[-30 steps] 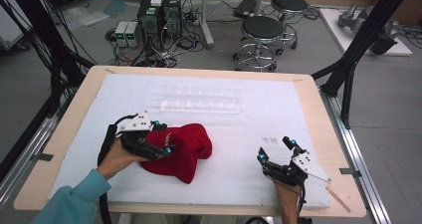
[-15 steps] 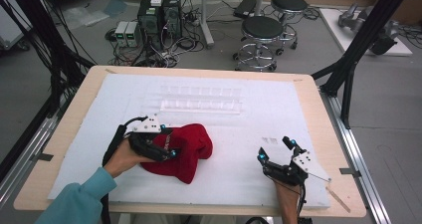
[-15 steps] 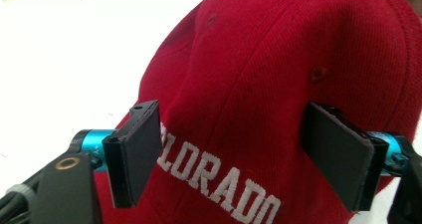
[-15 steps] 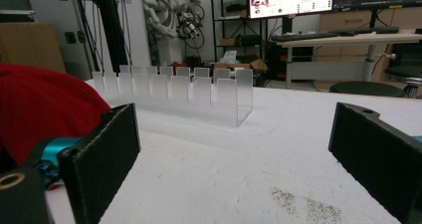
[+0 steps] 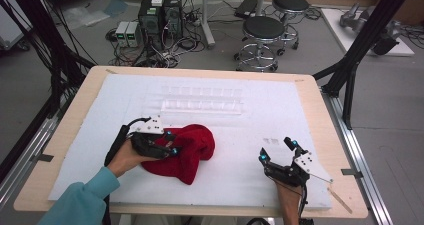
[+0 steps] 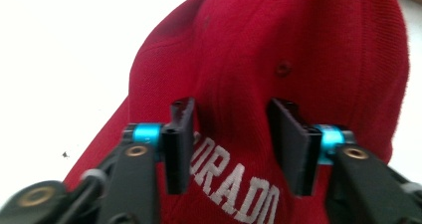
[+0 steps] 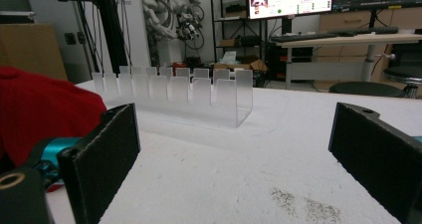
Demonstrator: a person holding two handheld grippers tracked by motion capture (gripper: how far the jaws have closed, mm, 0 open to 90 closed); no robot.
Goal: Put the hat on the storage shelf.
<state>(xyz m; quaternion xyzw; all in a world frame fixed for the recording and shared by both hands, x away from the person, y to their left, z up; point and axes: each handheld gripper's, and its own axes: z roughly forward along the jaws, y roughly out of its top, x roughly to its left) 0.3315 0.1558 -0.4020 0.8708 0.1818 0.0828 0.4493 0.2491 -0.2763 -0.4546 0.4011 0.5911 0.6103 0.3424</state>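
A red cap (image 5: 192, 150) with white stitched letters lies on the white mat (image 5: 300, 110) at the front left. My left gripper (image 5: 172, 142) rests on its left side. In the left gripper view the cap (image 6: 298, 45) spreads under the left gripper (image 6: 231, 134); the jaws have just been closing, and both pads press the crown fabric bunched between them. My right gripper (image 5: 277, 150) sits at the front right, open, with nothing between its jaws. In the right gripper view the right gripper (image 7: 234, 149) faces bare mat, with the cap (image 7: 40, 109) at far left.
A clear slotted plastic rack (image 5: 200, 99) lies across the back of the mat, also ahead of the right gripper as the rack (image 7: 174, 92). A thin wooden stick (image 5: 342, 200) lies at the table's front right corner. Stools (image 5: 262, 27) and computers stand beyond the far edge.
The left gripper has shifted slightly onto the cap, and its jaws have narrowed over the fabric. The right gripper has stayed where it was.
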